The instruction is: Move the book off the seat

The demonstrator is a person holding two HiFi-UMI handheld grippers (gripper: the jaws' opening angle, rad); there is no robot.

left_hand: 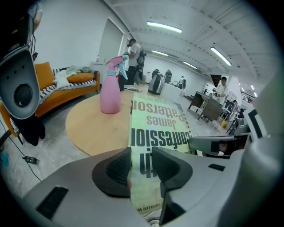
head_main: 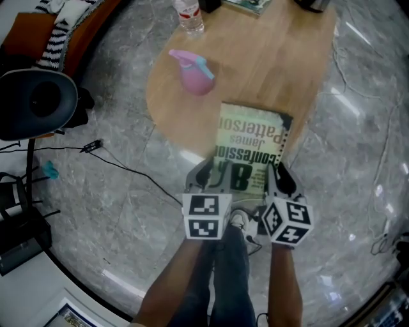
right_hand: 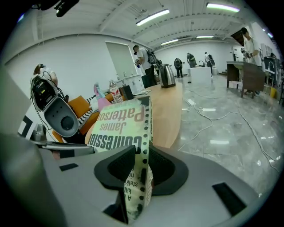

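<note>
In the head view the left gripper (head_main: pixel 213 175) and right gripper (head_main: pixel 281 180) hide the near end of the pale green paperback book (head_main: pixel 250 144). The top edge cuts off the clear plastic water bottle (head_main: pixel 189 15) and a dark object (head_main: pixel 312 4) farther right. The background people (left_hand: pixel 133 55) are too small to make out.

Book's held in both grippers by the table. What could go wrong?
The left gripper and right gripper pinch the book only at its near edge, so it may sag or slip. Released here, it would overhang the table and might tip off. Slid further, it could hit the spray bottle.
</note>
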